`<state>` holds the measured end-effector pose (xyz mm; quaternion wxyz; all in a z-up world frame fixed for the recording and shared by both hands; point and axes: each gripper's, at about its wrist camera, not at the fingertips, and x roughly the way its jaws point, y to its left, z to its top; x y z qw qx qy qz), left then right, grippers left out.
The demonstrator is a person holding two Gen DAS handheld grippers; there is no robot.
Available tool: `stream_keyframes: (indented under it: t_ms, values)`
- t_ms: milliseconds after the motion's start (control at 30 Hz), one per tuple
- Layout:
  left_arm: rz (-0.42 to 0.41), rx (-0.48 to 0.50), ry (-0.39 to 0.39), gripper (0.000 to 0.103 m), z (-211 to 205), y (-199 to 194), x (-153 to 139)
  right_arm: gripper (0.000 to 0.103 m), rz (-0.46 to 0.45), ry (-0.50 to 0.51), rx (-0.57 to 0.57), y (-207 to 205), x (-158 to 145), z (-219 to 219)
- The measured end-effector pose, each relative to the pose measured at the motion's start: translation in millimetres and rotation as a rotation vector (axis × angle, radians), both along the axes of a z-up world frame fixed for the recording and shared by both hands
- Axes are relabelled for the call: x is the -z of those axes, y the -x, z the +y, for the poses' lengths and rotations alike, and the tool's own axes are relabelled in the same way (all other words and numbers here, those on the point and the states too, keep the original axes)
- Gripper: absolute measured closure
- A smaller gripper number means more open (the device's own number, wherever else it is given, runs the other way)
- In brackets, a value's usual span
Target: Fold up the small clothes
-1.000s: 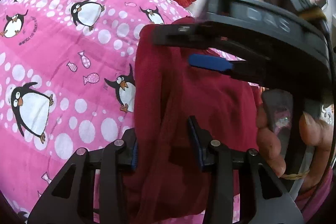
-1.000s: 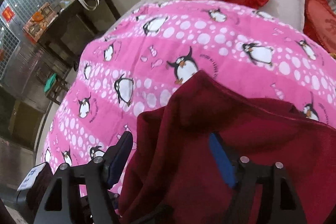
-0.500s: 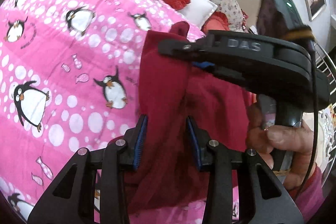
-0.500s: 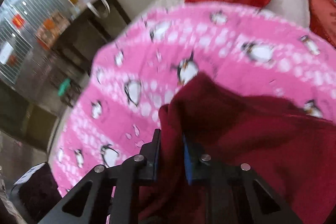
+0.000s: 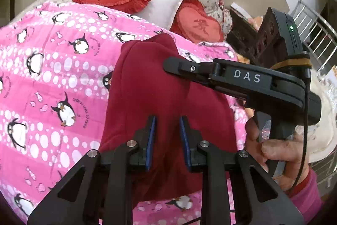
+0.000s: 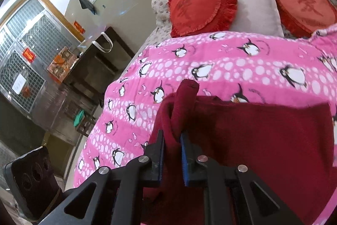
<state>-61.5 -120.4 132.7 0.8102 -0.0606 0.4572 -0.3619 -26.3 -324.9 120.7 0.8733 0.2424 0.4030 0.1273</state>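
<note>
Dark red fleece garment hangs lifted above penguin bedspread, soft, limp, light; left gripper and right gripper jaws nearly closed, each pinching bunched edge—best hold there.

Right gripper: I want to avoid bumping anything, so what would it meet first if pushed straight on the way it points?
The right gripper would first meet the dark red garment already bunched between its fingers, then probably the pink penguin blanket behind; depth is unclear.

Penguin-print pink quilt on bed.
</note>
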Motion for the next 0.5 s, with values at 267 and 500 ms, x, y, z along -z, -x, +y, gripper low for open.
stream_keyframes:
  t_ms: [267, 500]
  values:
    - [-0.145, 0.005, -0.065, 0.034, 35, 27, 6, 0.091, -0.001, -0.032, -0.029, -2, 3, 10]
    - [-0.204, 0.021, -0.165, 0.033, 34, 18, 29, 0.091, 0.01, -0.018, -0.045, -11, 6, 22]
